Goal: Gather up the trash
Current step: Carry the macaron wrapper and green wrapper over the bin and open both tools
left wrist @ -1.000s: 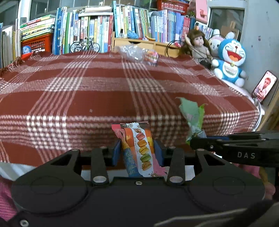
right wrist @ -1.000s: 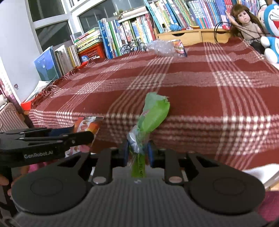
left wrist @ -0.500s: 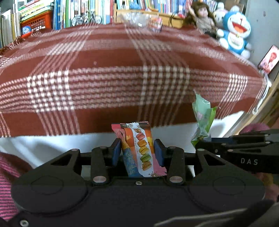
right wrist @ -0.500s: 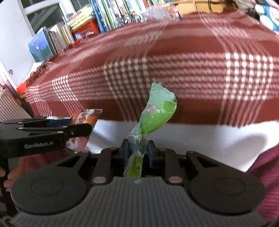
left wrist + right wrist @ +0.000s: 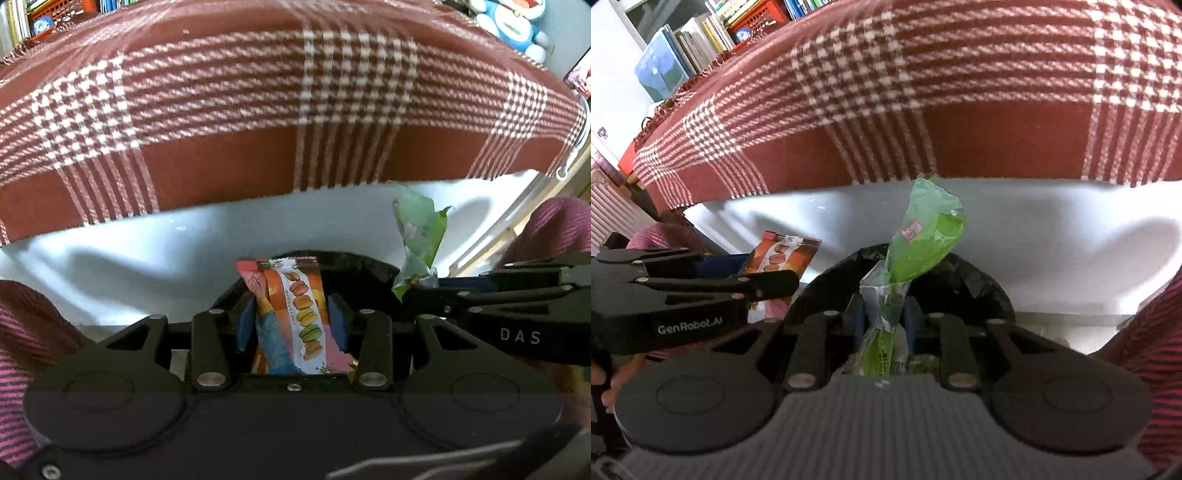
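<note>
Your left hand-held gripper point(image 5: 291, 317) is clamped on the macaron snack wrapper point(image 5: 291, 306), and your right hand-held gripper point(image 5: 882, 317) is pinched on the crumpled green wrapper point(image 5: 919, 243); both pieces of trash stand up out of the jaws, off the surface. You look to be at the drop-off step: a bin lined with a black bag point(image 5: 982, 280) sits directly below and ahead of both tools, its mouth showing some litter inside in the right wrist view. The next move calls for bringing each wrapper over that opening and letting the jaws part. The two tools are just beside each other, so watch that they don't knock together. Ahead, the edge of the plaid cloth point(image 5: 221, 155) overhangs a white sheet point(image 5: 147, 251) near the bin's far rim, and your striped knees point(image 5: 22, 325) flank it, leaving open room mainly straight down.
</note>
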`<state>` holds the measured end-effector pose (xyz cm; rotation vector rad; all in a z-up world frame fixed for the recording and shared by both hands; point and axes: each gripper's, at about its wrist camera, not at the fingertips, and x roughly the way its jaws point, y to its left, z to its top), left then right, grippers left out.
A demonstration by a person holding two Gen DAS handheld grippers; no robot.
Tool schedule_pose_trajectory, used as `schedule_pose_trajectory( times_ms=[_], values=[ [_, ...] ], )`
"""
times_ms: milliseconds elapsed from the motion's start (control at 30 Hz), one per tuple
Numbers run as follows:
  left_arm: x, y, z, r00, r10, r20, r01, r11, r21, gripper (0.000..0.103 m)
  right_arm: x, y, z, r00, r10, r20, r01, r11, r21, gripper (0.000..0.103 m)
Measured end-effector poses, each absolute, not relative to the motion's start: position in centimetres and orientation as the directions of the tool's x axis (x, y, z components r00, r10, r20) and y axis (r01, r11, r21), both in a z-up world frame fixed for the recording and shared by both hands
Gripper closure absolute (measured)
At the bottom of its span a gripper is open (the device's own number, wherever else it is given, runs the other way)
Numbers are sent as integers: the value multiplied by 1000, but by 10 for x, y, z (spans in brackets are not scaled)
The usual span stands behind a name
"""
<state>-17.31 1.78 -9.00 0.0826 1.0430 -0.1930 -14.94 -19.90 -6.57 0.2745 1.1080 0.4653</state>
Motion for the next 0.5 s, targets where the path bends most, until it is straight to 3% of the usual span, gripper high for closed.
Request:
schedule_pose_trajectory(
  times_ms=[500],
  values=[
    [-169, 18, -96, 463, -104, -880, 189, 982, -17, 60, -144, -194, -69, 350, 498, -793, -217, 867, 448, 71]
  ],
)
